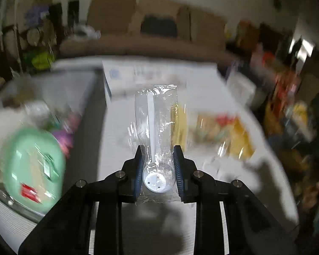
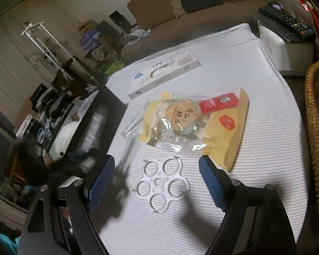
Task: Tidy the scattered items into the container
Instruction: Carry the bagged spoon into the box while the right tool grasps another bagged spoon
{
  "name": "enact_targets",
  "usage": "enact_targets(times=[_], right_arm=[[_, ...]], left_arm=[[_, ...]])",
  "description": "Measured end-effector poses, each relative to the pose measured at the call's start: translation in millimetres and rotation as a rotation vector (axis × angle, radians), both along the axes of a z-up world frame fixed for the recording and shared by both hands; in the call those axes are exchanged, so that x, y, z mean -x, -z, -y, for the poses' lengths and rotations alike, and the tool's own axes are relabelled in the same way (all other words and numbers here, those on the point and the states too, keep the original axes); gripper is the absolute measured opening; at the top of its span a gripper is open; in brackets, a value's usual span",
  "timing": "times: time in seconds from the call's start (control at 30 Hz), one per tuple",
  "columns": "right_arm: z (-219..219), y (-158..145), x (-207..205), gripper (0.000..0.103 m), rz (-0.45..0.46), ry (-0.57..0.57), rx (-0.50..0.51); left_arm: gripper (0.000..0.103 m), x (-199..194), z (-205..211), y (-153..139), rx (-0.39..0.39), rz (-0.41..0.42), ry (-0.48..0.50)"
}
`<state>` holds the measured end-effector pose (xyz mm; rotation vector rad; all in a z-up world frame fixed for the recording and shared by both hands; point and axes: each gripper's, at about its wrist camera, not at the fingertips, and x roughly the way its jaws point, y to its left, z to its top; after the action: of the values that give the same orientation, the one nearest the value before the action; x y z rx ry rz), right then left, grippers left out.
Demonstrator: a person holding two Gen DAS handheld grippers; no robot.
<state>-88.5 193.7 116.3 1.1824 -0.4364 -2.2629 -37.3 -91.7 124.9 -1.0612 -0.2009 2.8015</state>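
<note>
Left gripper (image 1: 157,165) clamps a clear-wrapped white spoon (image 1: 154,148) above the table (image 2: 265,131), container (image 1: 21,208) at nine o'clock. Right gripper (image 2: 157,176) gapes wide over a white ring holder (image 2: 162,186); snack packet (image 2: 202,123) at twelve o'clock, bare cloth toward the near edge
</note>
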Motion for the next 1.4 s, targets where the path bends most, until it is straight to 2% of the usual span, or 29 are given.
enact_targets(times=[0.1,0.27,0.33,0.4,0.53,0.67,0.73,0.83,0.87,0.9,0.93,1.0,1.07,1.23,1.3,1.4], right_arm=[[20.7,0.7,12.9,0.084,0.032,-0.030,0.043],[94.0,7.9,57.5,0.084,0.148,-0.121,0.147],[121.3,20.6,79.9,0.084,0.235,-0.091,0.202],[145.1,36.2,99.2,0.082,0.284,-0.026,0.216],[178.2,62.3,117.5,0.081,0.293,0.125,0.122],[197.3,77.8,128.2,0.081,0.258,0.248,0.010],[207.4,82.4,133.8,0.081,0.221,0.257,-0.083],[223.1,85.8,134.0,0.080,0.122,0.204,-0.231],[226.2,86.9,132.7,0.076,0.088,0.190,-0.275],[229.1,87.6,131.9,0.057,0.057,0.183,-0.325],[230.7,88.5,131.3,0.027,0.035,0.174,-0.366],[227.8,90.1,132.1,0.020,0.027,0.142,-0.350],[222.3,88.3,133.0,0.009,0.041,0.128,-0.330],[199.0,70.2,123.2,0.007,0.063,0.088,-0.180],[192.2,60.7,120.0,0.007,0.073,0.072,-0.114],[182.8,41.9,109.6,0.007,0.063,0.046,-0.078]], left_arm=[[0.025,-4.2,28.2,-26.3,0.004,-0.074,-0.062],[0.025,5.4,89.9,-27.3,-0.088,-0.049,-0.182],[0.025,5.1,106.4,-28.4,-0.100,-0.054,-0.215],[0.025,2.2,122.2,-32.2,-0.118,-0.065,-0.239],[0.025,-9.3,159.0,-42.9,-0.156,-0.100,-0.304],[0.025,-17.9,207.8,-43.3,-0.202,-0.095,-0.371],[0.025,-20.4,225.4,-40.3,-0.223,-0.090,-0.386],[0.025,-16.3,236.6,-32.3,-0.239,-0.059,-0.373],[0.025,-14.8,236.1,-29.3,-0.243,-0.040,-0.364],[0.025,-15.2,233.0,-26.6,-0.245,-0.017,-0.355],[0.025,-15.0,229.7,-23.5,-0.245,0.006,-0.340],[0.025,-11.3,224.1,-19.7,-0.239,0.048,-0.302],[0.025,-5.7,215.1,-12.3,-0.226,0.112,-0.261],[0.025,2.8,200.5,12.6,-0.202,0.244,-0.230],[0.025,5.8,196.7,17.7,-0.168,0.272,-0.237],[0.025,8.8,190.2,20.8,-0.114,0.284,-0.250]])
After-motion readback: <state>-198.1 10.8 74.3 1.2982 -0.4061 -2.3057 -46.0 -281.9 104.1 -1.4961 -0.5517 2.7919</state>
